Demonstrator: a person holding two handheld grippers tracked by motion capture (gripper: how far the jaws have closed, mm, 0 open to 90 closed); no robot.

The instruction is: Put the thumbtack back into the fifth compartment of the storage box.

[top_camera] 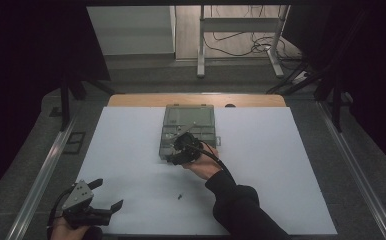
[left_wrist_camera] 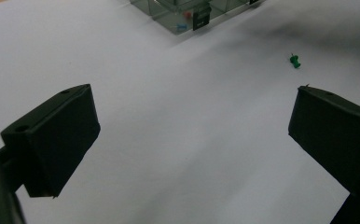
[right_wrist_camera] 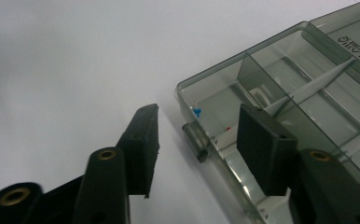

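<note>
One compartment box (top_camera: 188,129), three pushpins (left_wrist_camera: 294,60).

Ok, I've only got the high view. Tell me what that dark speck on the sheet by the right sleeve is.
Observer: A green pushpin, lying loose on the white sheet, beyond the left gripper and its wide-open jaws.
Operator: Now check the box corner nearest the right gripper.
Observer: A blue pin and a red pin lie inside the clear box.
Operator: Report the right gripper's jaws.
Observer: The right gripper is open, one jaw outside the box wall, one over the compartment, nothing pinched.
</note>
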